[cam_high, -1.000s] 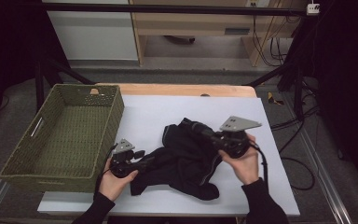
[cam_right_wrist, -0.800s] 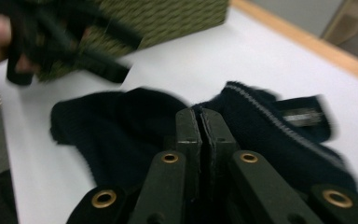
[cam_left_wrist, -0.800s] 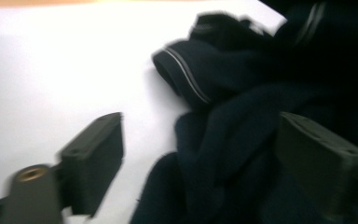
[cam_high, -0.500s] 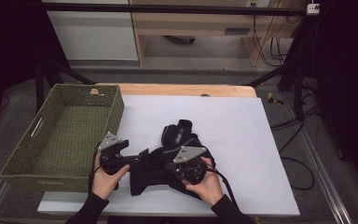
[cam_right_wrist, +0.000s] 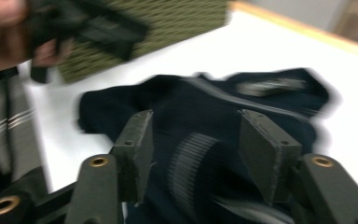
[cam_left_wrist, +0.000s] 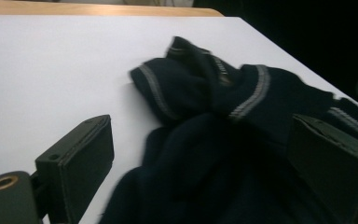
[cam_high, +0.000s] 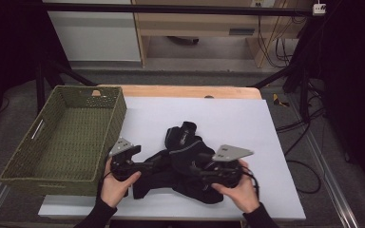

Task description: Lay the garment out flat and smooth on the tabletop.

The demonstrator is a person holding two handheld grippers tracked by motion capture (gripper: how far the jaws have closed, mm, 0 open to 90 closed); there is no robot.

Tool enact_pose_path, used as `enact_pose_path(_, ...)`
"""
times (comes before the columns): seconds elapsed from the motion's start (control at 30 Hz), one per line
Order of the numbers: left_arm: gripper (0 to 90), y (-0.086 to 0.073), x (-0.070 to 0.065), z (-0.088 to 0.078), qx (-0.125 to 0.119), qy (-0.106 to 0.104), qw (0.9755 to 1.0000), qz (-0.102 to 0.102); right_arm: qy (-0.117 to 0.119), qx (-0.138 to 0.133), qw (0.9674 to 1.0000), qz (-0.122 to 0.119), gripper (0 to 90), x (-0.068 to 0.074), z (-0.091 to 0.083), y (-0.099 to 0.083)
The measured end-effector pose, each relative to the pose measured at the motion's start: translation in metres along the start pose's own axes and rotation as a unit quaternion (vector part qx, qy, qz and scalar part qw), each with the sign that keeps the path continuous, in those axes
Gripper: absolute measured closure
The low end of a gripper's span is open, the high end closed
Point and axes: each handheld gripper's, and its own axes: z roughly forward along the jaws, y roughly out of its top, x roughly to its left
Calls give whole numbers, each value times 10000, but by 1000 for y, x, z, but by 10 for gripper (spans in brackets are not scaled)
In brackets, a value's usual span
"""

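A dark navy garment (cam_high: 183, 156) with pale striped trim lies bunched on the white table top (cam_high: 228, 118). My left gripper (cam_high: 148, 166) comes at it from the left. In the left gripper view its jaws (cam_left_wrist: 205, 170) stand wide open, having widened within the last second, with the garment (cam_left_wrist: 223, 121) loose between them. My right gripper (cam_high: 196, 167) reaches in from the right. In the right gripper view it (cam_right_wrist: 201, 149) is open, its jaws just opened, over a ribbed cuff (cam_right_wrist: 193, 172) that neither pad presses. The left gripper (cam_right_wrist: 91, 25) shows blurred at top left.
A green woven basket (cam_high: 116, 118) stands at the table's left, close to the left hand, and appears behind the garment as the basket (cam_right_wrist: 182, 18). A wooden strip (cam_high: 180, 91) runs along the far edge. Cables (cam_high: 309, 156) hang off the right side.
My right gripper carried a part of the garment leftward and nearer, then drew back a little to the right with its jaws apart. The garment is more bunched. The left gripper opened wider.
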Motion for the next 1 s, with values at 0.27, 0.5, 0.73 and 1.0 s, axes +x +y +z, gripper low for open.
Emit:
enact_pose_path(0.27,89,-6,-32,38,481,-250,9985,114,-855,206,9942,622,430,-53,-23,-45)
enact_pose_path(0.5,239,-10,-34,65,631,-418,9966,-328,-808,331,9929,805,465,-64,-21,-60)
enact_pose_path(0.73,629,-9,-28,76,667,-687,9936,-605,-670,339,9943,756,470,-59,-19,-61)
enact_pose_path(1.0,841,25,-27,47,307,-692,9968,-271,-617,220,9950,753,471,-57,-21,-59)
